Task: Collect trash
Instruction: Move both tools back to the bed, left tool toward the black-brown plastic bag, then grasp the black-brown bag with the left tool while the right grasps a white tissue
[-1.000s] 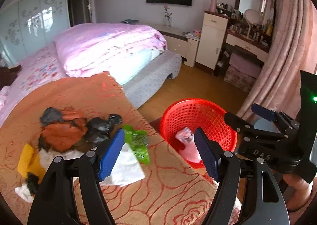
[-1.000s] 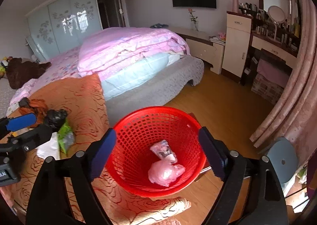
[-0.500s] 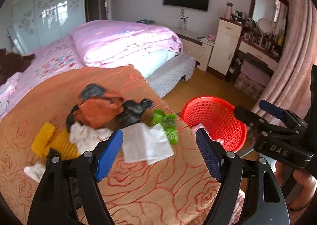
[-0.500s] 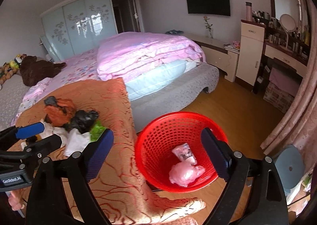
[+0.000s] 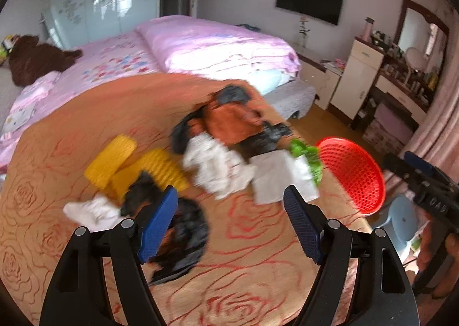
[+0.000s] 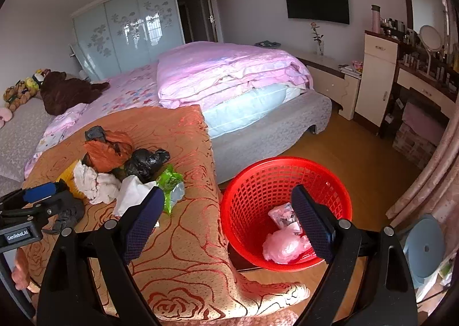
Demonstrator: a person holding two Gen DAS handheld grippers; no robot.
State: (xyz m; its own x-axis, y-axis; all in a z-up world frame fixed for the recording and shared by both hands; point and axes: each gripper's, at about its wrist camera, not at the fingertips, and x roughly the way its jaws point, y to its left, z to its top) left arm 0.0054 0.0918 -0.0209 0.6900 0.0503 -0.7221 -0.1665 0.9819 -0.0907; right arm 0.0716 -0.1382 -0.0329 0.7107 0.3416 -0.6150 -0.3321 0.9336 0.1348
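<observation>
A pile of trash lies on an orange rose-patterned cloth (image 5: 243, 268): an orange bag (image 5: 232, 122), black bags (image 6: 143, 164), white tissues (image 5: 218, 168), a white paper (image 5: 275, 177), a green wrapper (image 5: 307, 154), yellow pieces (image 5: 112, 159) and a black bag (image 5: 186, 237) near my left gripper. My left gripper (image 5: 229, 222) is open and empty above the cloth. A red basket (image 6: 287, 211) stands on the floor beside the cloth and holds pink trash (image 6: 284, 245). My right gripper (image 6: 226, 222) is open and empty above the basket's left rim.
A bed with pink bedding (image 6: 229, 73) lies behind the cloth. A dresser with a mirror (image 6: 424, 73) and pink curtains (image 6: 441, 159) are at the right. A blue stool (image 6: 424, 245) stands right of the basket. Wooden floor (image 6: 344, 142) lies between bed and dresser.
My left gripper has swung left from the basket to over the trash pile. My right gripper has shifted left and back, so the pile now shows in its view.
</observation>
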